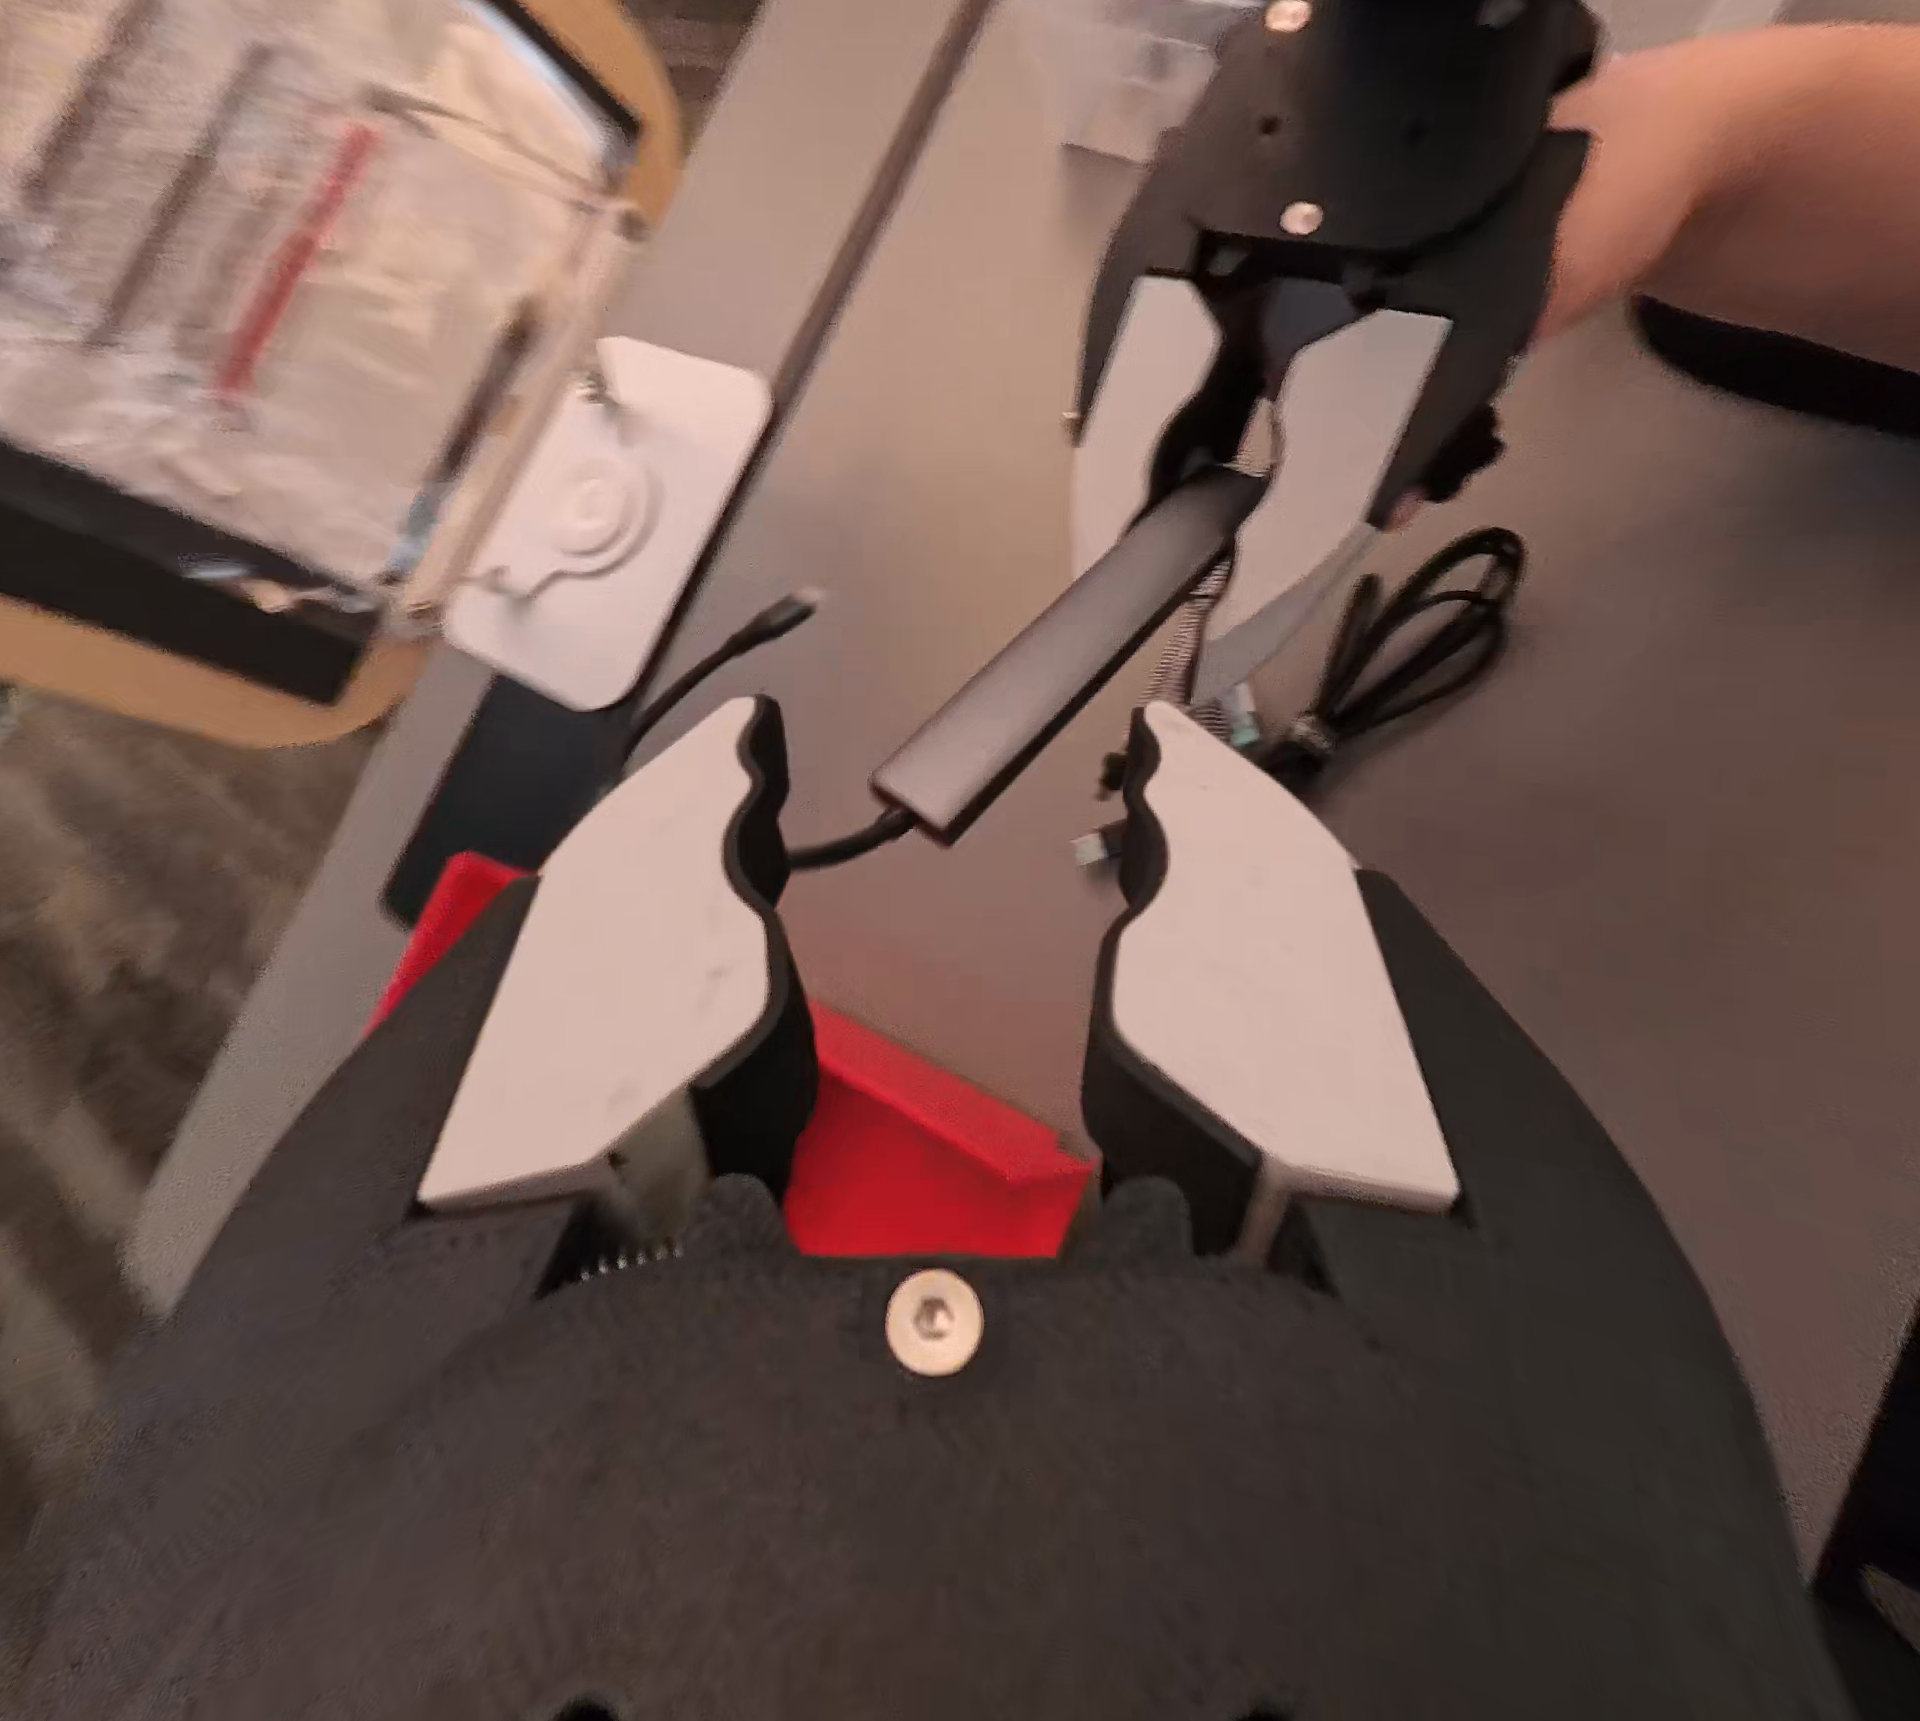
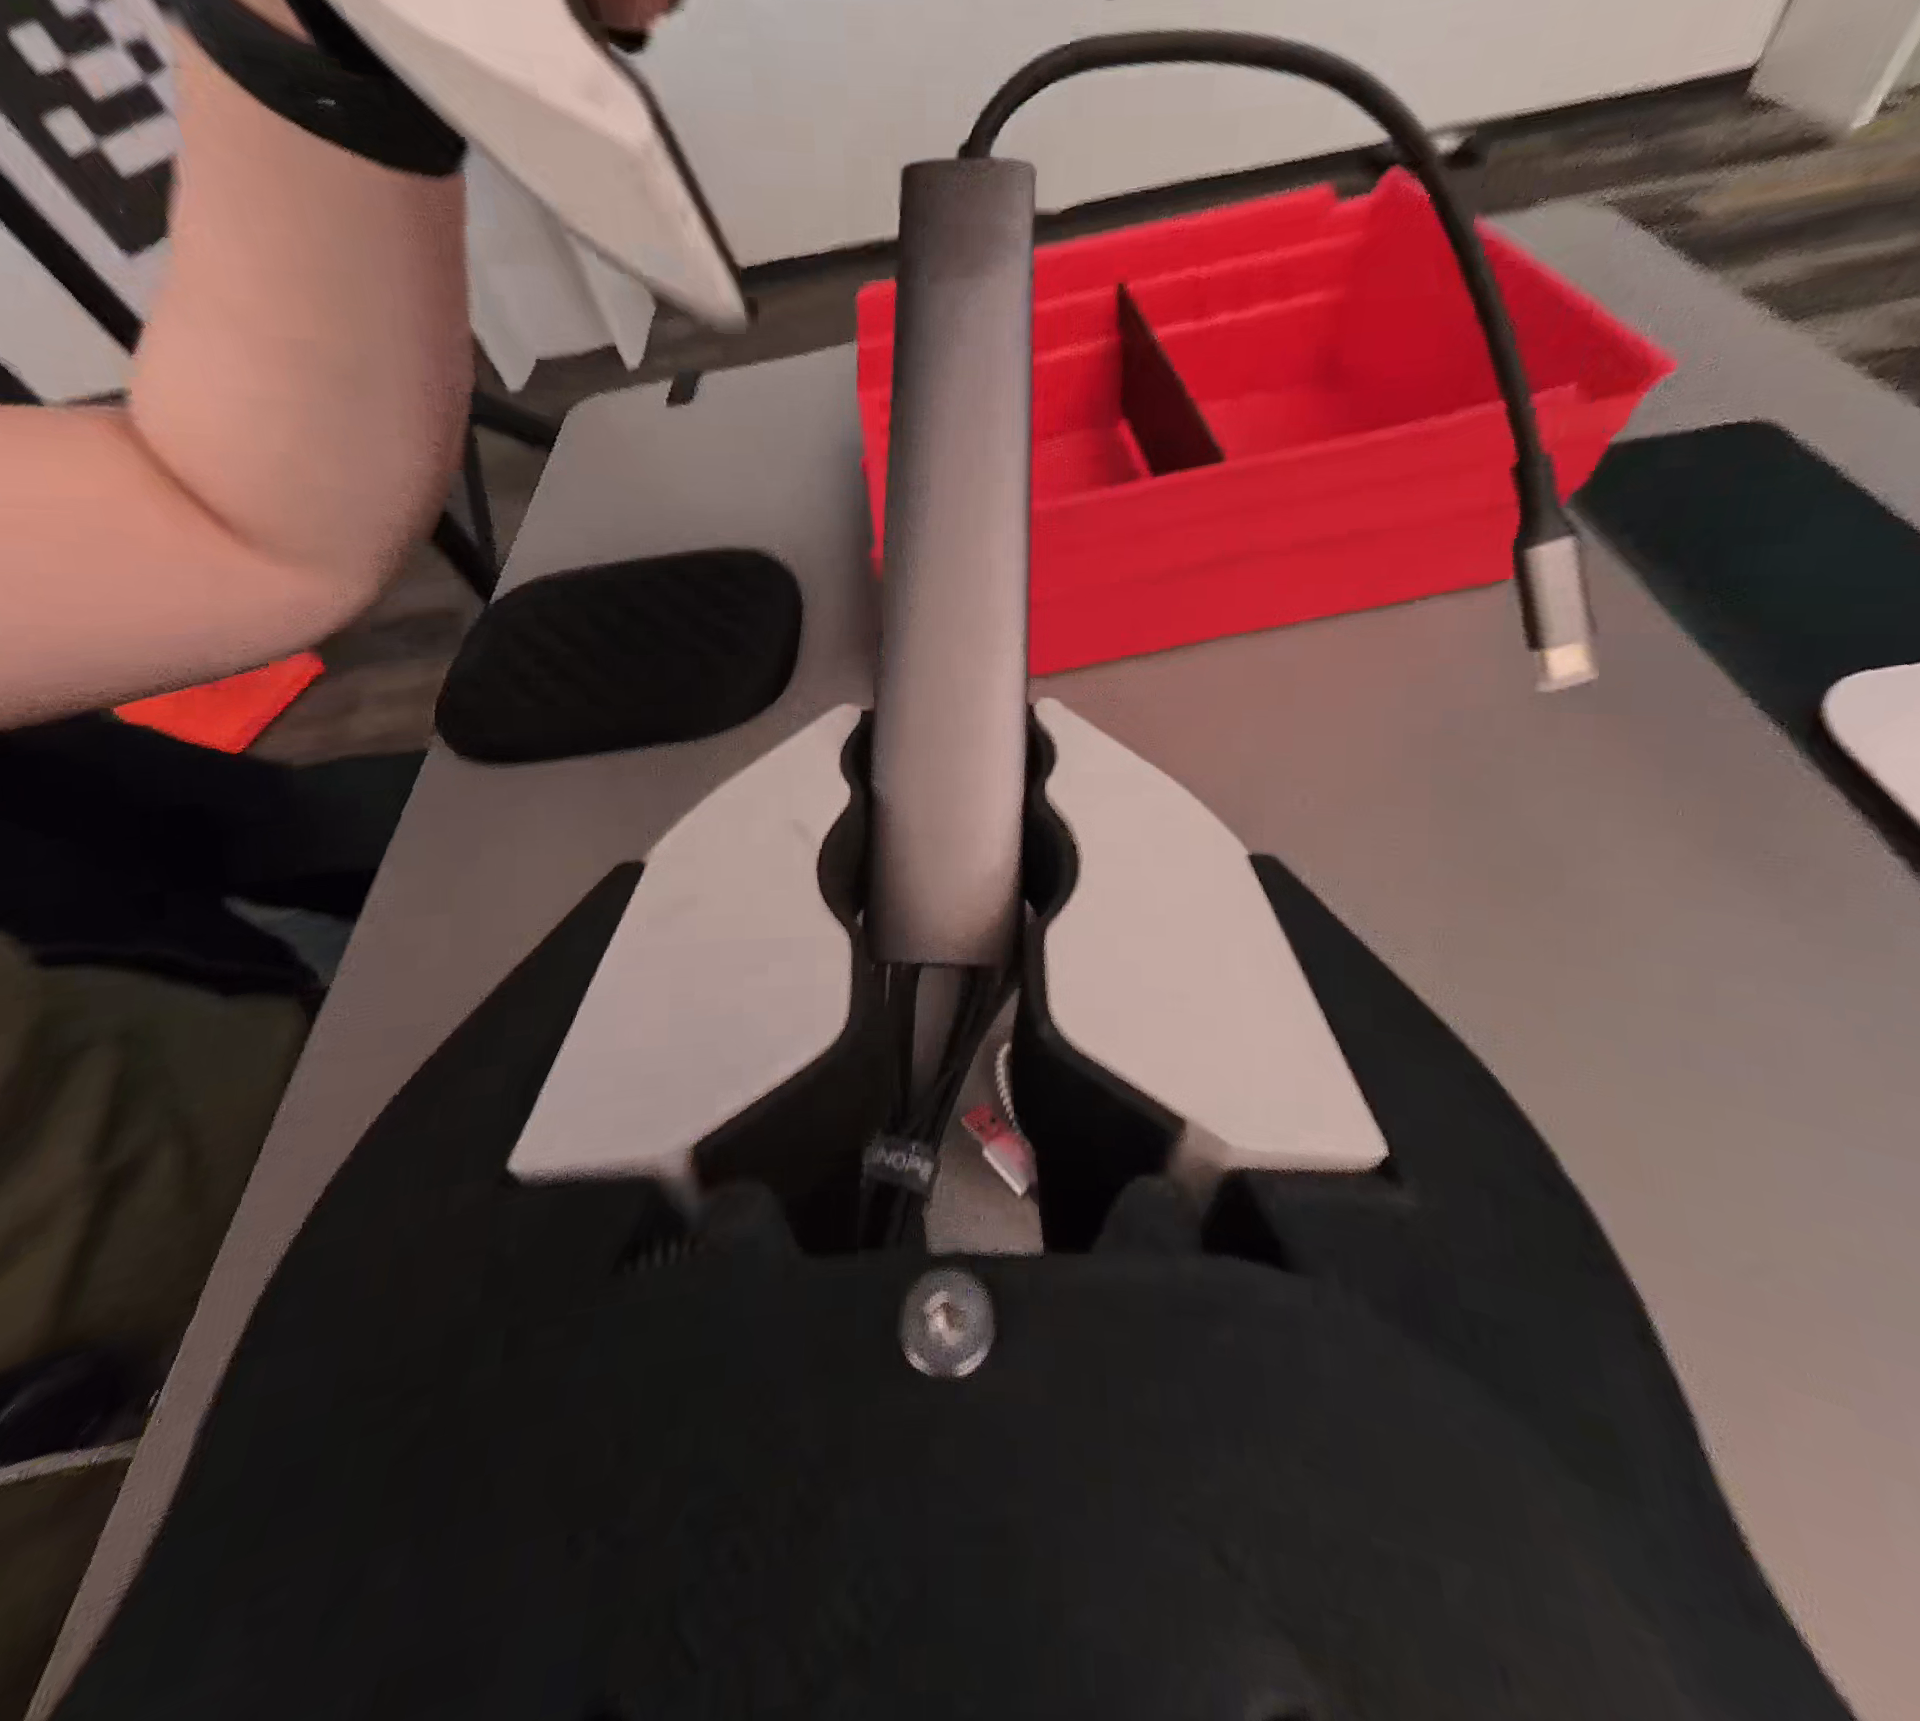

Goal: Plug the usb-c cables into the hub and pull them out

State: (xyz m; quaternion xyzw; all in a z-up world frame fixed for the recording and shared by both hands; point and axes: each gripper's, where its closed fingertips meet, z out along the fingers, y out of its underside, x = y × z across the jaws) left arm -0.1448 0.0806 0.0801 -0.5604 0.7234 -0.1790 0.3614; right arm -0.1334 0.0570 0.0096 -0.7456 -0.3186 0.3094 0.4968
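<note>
I clamp right tongs (image 2: pixel 951 824) on hub (image 2: pixel 951 528), lifted off the surface (image 2: pixel 1351 788) so ports face left | left tongs (image 1: pixel 951 824) wide open, empty | coiled cables (image 1: pixel 1423 632) near the surface's far edge.

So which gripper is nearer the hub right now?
Right. The right gripper is shut on the hub, holding it above the table. The left gripper is open, just short of the hub's far end.
</note>
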